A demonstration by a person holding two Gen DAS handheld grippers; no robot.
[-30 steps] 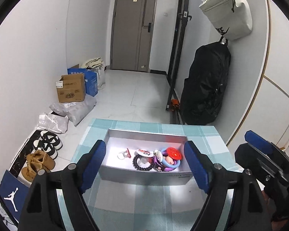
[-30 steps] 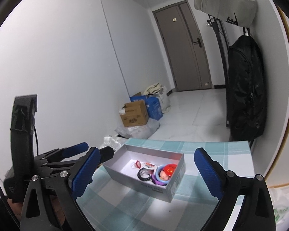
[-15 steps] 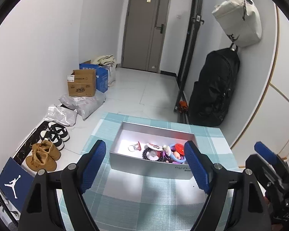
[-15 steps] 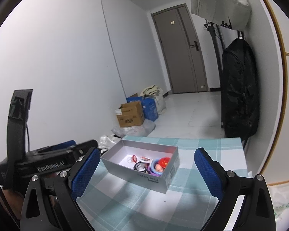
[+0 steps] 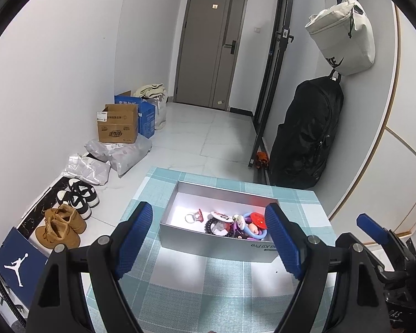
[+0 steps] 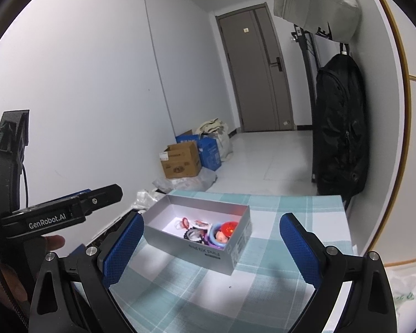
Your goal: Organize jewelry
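A silver open box (image 5: 213, 242) (image 6: 185, 245) stands on a teal checked tablecloth (image 5: 180, 288) (image 6: 197, 291). Inside lie several jewelry pieces: a black bead bracelet (image 5: 212, 226), a ring with a red charm (image 5: 194, 217), a red round piece (image 5: 258, 219) (image 6: 229, 228) and blue and purple rings (image 6: 215, 240). My left gripper (image 5: 208, 238) is open and empty, held back from the box's near side. My right gripper (image 6: 208, 249) is open and empty, in front of the box's corner. The right gripper's body also shows in the left wrist view (image 5: 380, 238).
The small table ends close behind the box. On the floor to the left lie shoes (image 5: 69, 211), plastic parcels (image 5: 119, 152) and cardboard boxes (image 5: 119, 125). A black backpack (image 5: 305, 138) and a white bag (image 5: 344, 36) hang on the right wall. A door (image 5: 208, 50) stands at the far end.
Both grippers have drawn back and risen from the box, so it looks smaller and farther. Both stay open and empty. The box's contents have not moved.
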